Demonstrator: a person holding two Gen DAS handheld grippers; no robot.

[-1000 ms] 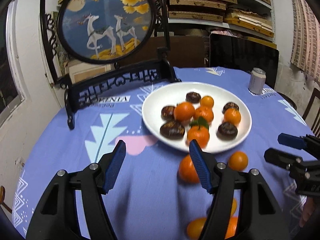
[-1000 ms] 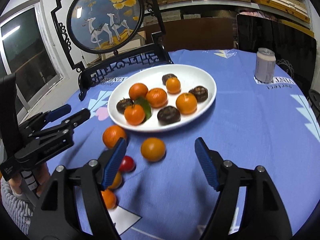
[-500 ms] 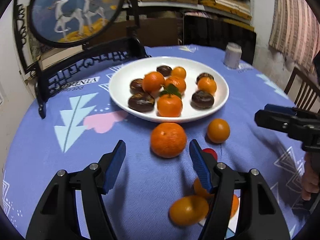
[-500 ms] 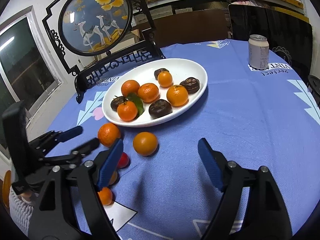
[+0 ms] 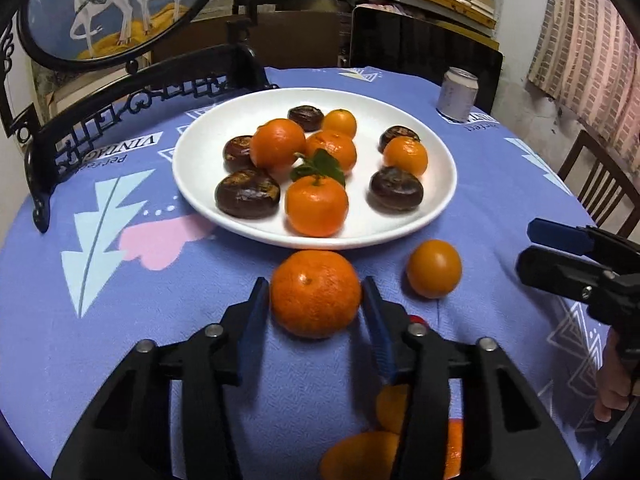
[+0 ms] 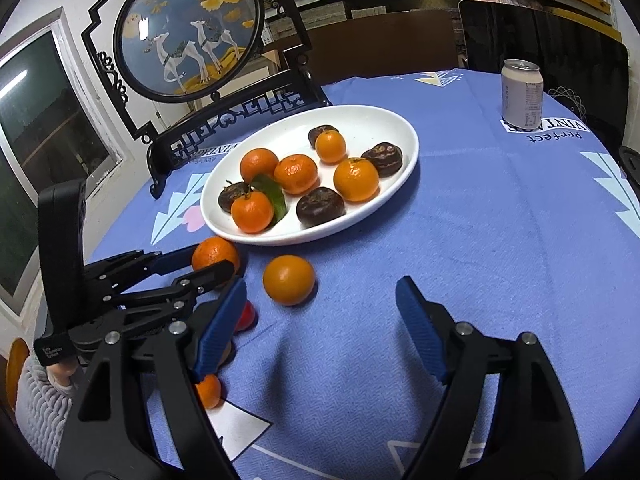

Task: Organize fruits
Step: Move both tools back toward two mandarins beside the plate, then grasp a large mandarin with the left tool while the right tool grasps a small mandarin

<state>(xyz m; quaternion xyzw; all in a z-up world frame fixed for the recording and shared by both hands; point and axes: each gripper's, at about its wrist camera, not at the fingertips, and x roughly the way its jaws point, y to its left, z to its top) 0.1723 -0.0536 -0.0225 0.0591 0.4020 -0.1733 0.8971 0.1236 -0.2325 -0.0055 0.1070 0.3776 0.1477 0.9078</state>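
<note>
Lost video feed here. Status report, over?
Left gripper shut on mandarin, beside plate. Right gripper open, empty. Loose orange alongside; path clear.

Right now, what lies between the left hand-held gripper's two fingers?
In the left wrist view, a large mandarin sits on the blue tablecloth between the left hand-held gripper fingers, just short of the white plate. The pads flank it closely; contact is unclear.

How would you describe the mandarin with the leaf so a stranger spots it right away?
Find the white plate on the blue tablecloth. At its near edge sits a mandarin. Alone among the fruits, it has green leaves on its stem.
</note>
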